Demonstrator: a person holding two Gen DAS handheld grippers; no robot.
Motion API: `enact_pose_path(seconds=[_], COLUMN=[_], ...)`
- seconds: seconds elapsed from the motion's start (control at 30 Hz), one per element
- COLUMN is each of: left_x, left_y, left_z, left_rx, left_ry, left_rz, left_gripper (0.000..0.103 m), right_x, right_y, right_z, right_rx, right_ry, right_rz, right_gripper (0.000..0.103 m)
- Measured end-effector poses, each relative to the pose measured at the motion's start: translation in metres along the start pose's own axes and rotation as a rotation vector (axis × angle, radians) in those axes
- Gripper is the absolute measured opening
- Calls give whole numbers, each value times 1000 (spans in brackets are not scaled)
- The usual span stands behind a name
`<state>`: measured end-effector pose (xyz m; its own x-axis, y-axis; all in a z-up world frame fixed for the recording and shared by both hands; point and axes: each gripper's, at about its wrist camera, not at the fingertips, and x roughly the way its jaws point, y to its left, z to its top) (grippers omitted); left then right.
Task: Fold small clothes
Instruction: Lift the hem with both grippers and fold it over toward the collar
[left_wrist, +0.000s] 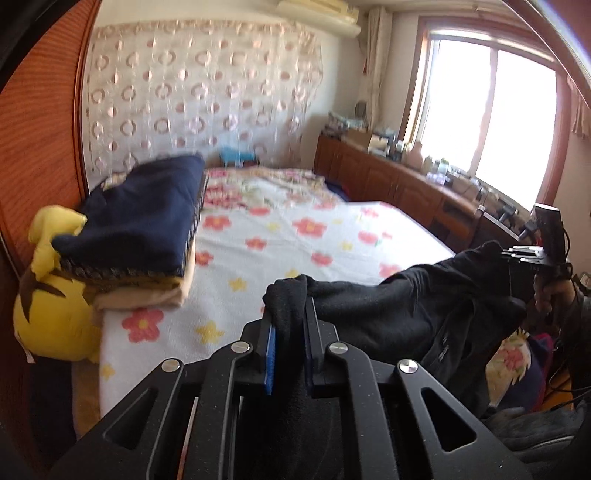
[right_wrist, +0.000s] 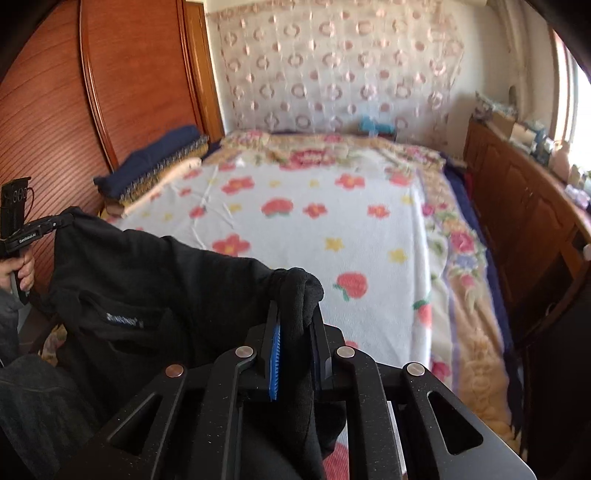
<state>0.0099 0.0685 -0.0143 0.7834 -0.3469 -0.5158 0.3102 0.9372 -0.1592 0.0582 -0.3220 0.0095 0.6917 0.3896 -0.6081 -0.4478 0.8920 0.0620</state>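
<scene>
Left gripper (left_wrist: 290, 325) and right gripper (right_wrist: 295, 328) each clamped on a bunched corner of black garment (left_wrist: 424, 306), slung between them above the bed (right_wrist: 314, 229). Fabric soft, light, sagging; corner holds judged sound

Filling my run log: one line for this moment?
left hand-held gripper: shut on black garment | right hand-held gripper: shut on black garment | garment: held above bed

We cannot read the small label (right_wrist: 123, 319) on the black garment (right_wrist: 155, 280); too blurred. The garment's lower part drops behind the gripper bodies, out of frame. Items on the sideboard (left_wrist: 399, 162) too small to identify. The yellow plush toy (left_wrist: 51, 306) sits half-hidden under folded bedding (left_wrist: 140, 221).
</scene>
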Motion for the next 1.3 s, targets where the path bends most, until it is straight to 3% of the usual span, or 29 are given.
enact_pose_path(seconds=[0.2, 0.33, 0.57, 0.8, 1.13, 1.3], left_x=[-56, -85, -113, -152, -194, -175], left_y=[-25, -30, -25, -27, -41, -31], left_z=[31, 42, 51, 74, 113, 129], left_rx=[51, 46, 28, 63, 177, 176], left_ry=[-144, -240, -313, -405, -514, -507], left_rz=[-51, -65, -93, -72, -36, -6], left_gripper=[12, 12, 12, 12, 12, 12], right_x=[-66, -100, -159, -215, -244, -227], right_y=[16, 26, 49, 68, 67, 73], right_z=[7, 19, 20, 26, 18, 9], right_rx=[0, -33, -86, -150, -198, -214], right_ry=[-165, -215, -316, -408, -549, -570], right_rz=[-6, -39, -50, -45, -87, -110], right_gripper=[11, 11, 11, 11, 11, 11])
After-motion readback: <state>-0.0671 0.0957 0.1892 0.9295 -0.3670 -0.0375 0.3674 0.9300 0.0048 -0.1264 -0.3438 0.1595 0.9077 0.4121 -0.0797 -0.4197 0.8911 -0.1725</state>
